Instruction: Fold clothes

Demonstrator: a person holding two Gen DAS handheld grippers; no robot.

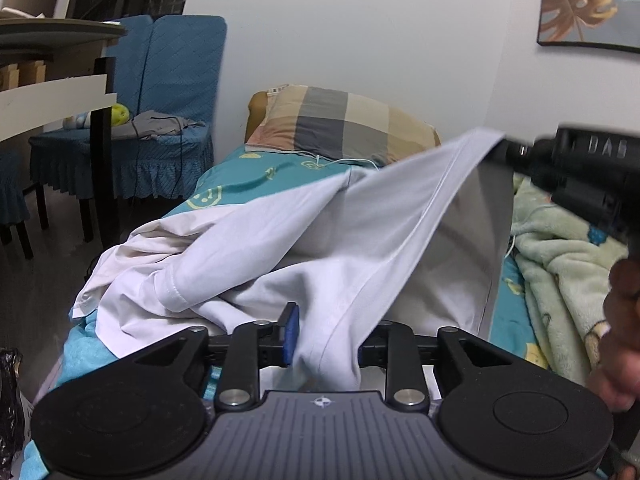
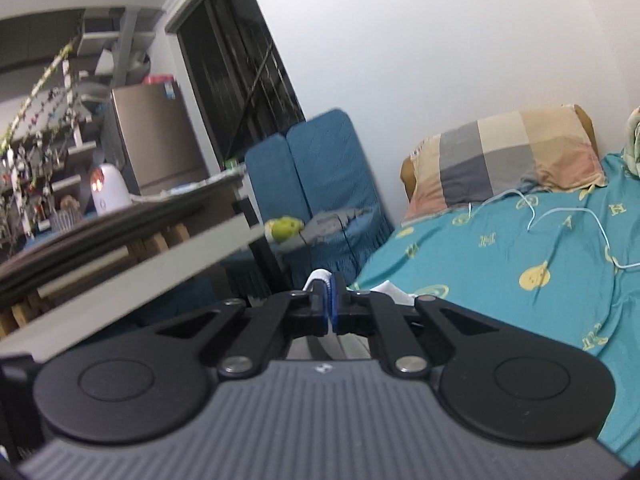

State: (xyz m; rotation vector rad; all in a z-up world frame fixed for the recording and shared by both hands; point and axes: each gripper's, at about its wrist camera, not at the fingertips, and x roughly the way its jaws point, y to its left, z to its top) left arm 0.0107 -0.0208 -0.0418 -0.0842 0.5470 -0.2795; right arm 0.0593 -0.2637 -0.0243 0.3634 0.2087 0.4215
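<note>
A white garment [image 1: 280,240] lies crumpled on the teal bed sheet [image 1: 240,176]. One edge of it is stretched taut, up and to the right. My left gripper [image 1: 326,336] is low at the near edge with its jaws apart. A fold of the garment hangs down between them and hides the right finger, and the blue left pad [image 1: 291,326] stands bare beside the cloth. At the upper right of the left wrist view, my right gripper [image 1: 508,148] pinches the raised corner. In its own view the right gripper [image 2: 330,302] is shut on a bit of white fabric [image 2: 320,276].
A checked pillow [image 1: 340,124] lies at the head of the bed, with a thin white cable [image 2: 560,212] on the sheet. A pale green blanket [image 1: 568,248] is bunched on the right. Blue covered chairs [image 1: 172,92] and a table [image 1: 52,92] stand to the left. A person's hand [image 1: 620,340] shows at the right edge.
</note>
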